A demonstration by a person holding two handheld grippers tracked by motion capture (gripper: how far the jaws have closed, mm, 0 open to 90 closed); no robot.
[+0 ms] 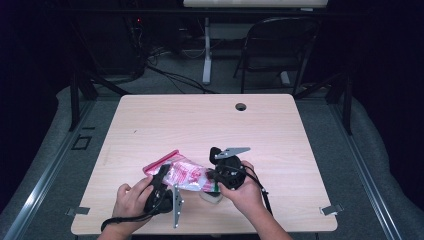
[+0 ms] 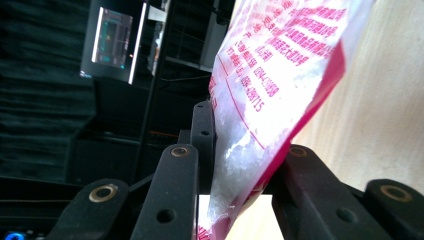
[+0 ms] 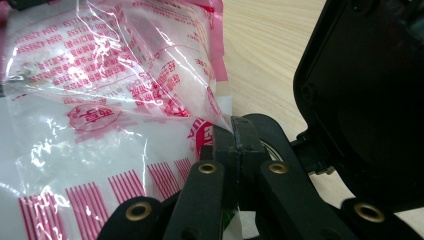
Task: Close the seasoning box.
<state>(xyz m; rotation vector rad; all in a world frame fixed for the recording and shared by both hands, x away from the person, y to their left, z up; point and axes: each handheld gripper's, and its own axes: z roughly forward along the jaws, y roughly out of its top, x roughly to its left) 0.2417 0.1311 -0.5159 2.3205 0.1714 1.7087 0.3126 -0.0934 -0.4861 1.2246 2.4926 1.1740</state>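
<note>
We see a light wooden table with a small round hole near its far edge; beyond it the room is dark, and a folding chair and loose floor cables are hard to make out. Near the front edge of the table, a clear plastic bag with red print and a red strip along one edge is held up between two hand-held grippers. We cannot read the print, and the white granular contents are only partly visible through creased film. The person's forearms are cut off by the lower border of the high view. The left gripper grips the bag at the end nearer the person's left: in the left gripper view the bag passes between the two black jaws, which are clamped on it with the red edge against one jaw. The right gripper holds the opposite end: in the right gripper view its jaws are pressed together on a thin corner of the bag, and the film spreads away from them. A large black body at the right of that view blocks part of the table. A pale object under the right hand is too hidden to identify.
</note>
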